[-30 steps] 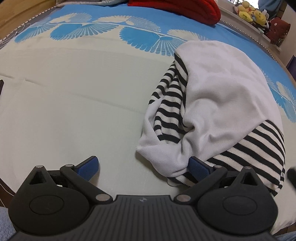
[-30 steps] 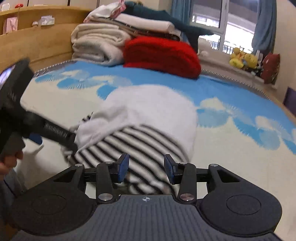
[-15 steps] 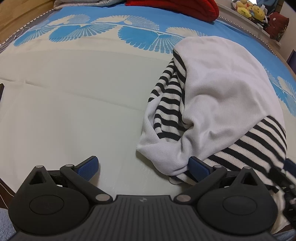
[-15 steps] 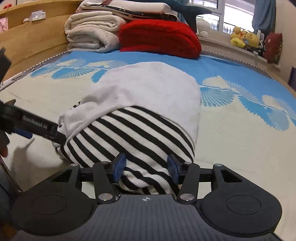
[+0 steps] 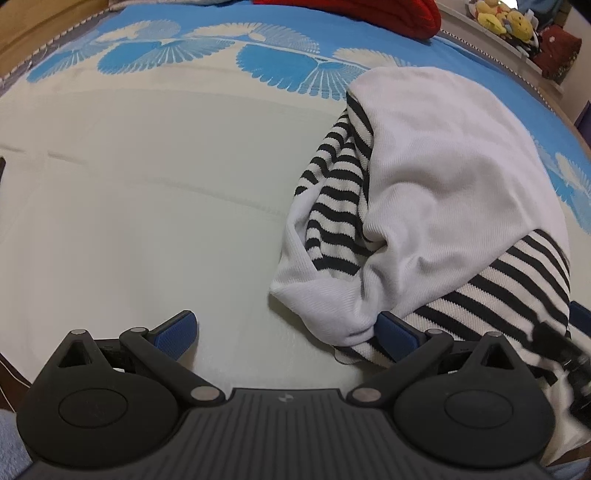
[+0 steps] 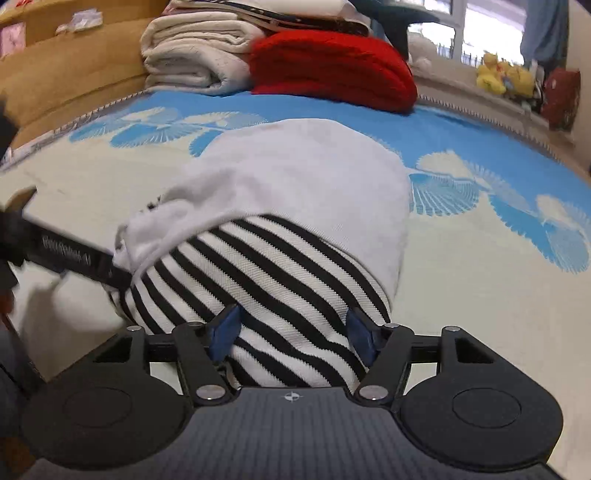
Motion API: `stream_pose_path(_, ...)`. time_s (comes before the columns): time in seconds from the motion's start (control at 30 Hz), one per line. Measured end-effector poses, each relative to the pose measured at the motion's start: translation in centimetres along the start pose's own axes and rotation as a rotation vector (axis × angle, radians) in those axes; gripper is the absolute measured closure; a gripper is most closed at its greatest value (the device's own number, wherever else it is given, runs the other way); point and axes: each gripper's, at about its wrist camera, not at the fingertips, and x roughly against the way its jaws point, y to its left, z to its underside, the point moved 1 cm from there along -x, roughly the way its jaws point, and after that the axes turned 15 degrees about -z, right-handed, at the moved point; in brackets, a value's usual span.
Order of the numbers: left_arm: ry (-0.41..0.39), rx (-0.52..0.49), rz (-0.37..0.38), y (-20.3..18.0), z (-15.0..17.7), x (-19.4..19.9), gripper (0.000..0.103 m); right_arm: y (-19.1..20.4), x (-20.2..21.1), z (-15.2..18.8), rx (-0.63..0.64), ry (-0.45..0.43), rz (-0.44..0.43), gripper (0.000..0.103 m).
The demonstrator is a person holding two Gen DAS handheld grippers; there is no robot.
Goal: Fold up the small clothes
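Right wrist view: the right gripper (image 6: pixel 291 328) straddles the striped garment's (image 6: pixel 280 280) hem, jaws spread. The left gripper (image 5: pixel 284 332) gapes wide, its right finger (image 5: pixel 397 332) touching the cloth.

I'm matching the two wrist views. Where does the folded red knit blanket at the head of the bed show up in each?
Left wrist: red knit blanket, top edge, right of centre, partly cropped.
Right wrist: upper centre, beside folded cream towels.
Shared landmark: black-and-white striped garment.

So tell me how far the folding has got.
Barely begun. The striped garment lies crumpled on the bed, no neat fold visible. The right gripper is open around its striped hem; the left gripper is open at the white edge. Gripping, spreading and folding remain.
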Motion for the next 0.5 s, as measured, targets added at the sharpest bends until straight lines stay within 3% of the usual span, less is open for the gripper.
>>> stream_pose_path(0.03,0.017,0.01,0.027,0.2,0.1,0.1,0.0,-0.5,0.5,-0.6,-0.03,-0.003,-0.025,0.037)
stream_pose_path(0.1,0.057,0.07,0.157,1.3,0.5,0.7,0.0,-2.1,1.8,-2.3,-0.081,-0.037,-0.043,0.034)
stream_pose_path(0.17,0.081,0.14,0.292,2.4,0.8,1.2,0.0,-4.5,3.0,-4.4,-0.12,-0.086,-0.028,0.021)
stream_pose_path(0.23,0.098,0.187,0.375,2.9,0.7,1.2,0.0,-7.7,3.3,-6.9,-0.188,-0.113,-0.038,0.01)
stream_pose_path(0.4,0.221,0.284,0.485,3.1,0.2,-1.0,0.0,-16.1,-1.2,-12.3,-0.475,-0.065,-0.142,0.01)
stream_pose_path(0.5,0.282,0.325,0.491,2.5,0.1,-2.3,0.0,-19.5,-6.2,-14.1,-0.601,-0.009,-0.19,0.01)
